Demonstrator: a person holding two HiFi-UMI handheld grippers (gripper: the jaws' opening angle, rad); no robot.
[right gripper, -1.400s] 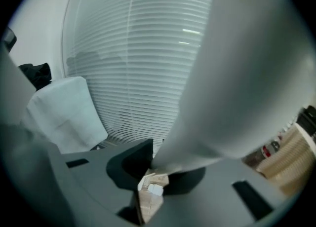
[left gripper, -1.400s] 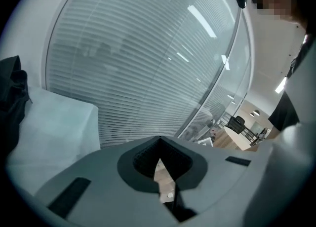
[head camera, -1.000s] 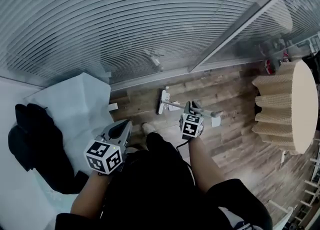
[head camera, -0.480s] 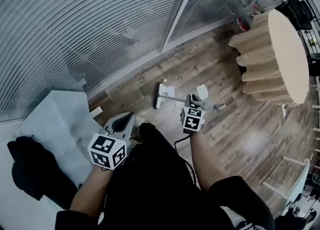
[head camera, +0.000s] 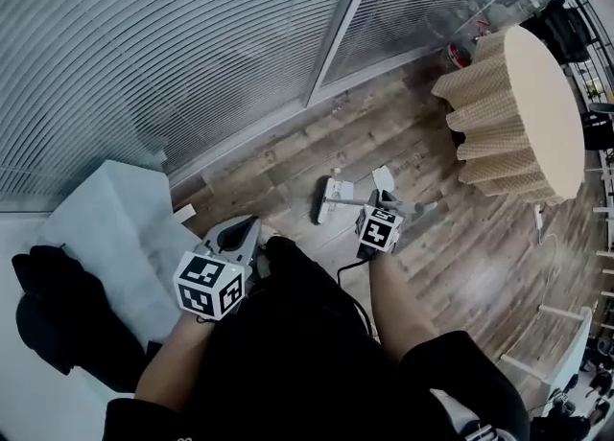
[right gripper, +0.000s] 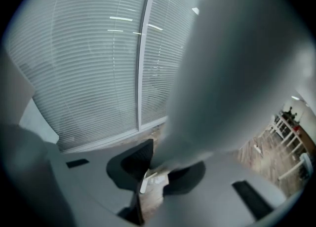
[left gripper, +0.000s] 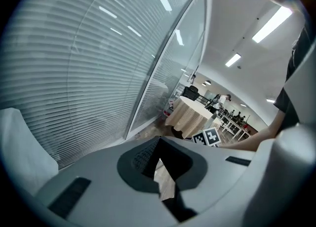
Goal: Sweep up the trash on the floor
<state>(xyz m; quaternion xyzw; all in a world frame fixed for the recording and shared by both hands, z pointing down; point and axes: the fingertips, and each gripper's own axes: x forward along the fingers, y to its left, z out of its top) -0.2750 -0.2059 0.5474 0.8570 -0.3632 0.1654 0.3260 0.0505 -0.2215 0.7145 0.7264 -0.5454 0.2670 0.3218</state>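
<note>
Right gripper (head camera: 386,205) on broom (head camera: 351,202) — head (head camera: 328,201) near glass wall (head camera: 192,56), wood floor (head camera: 451,247) rightward.

Even indoor light is filling all three views. Ceiling strips (left gripper: 269,23) are glowing at the top right of the left gripper view, and they are reflecting as pale streaks on the blinds (right gripper: 98,73). Shadows are staying soft and faint. The wide lenses are bending straight lines into curves and are darkening the corners to black. The handle (right gripper: 232,63), close to the right gripper view's lens, is blurring into a grey mass.
</note>
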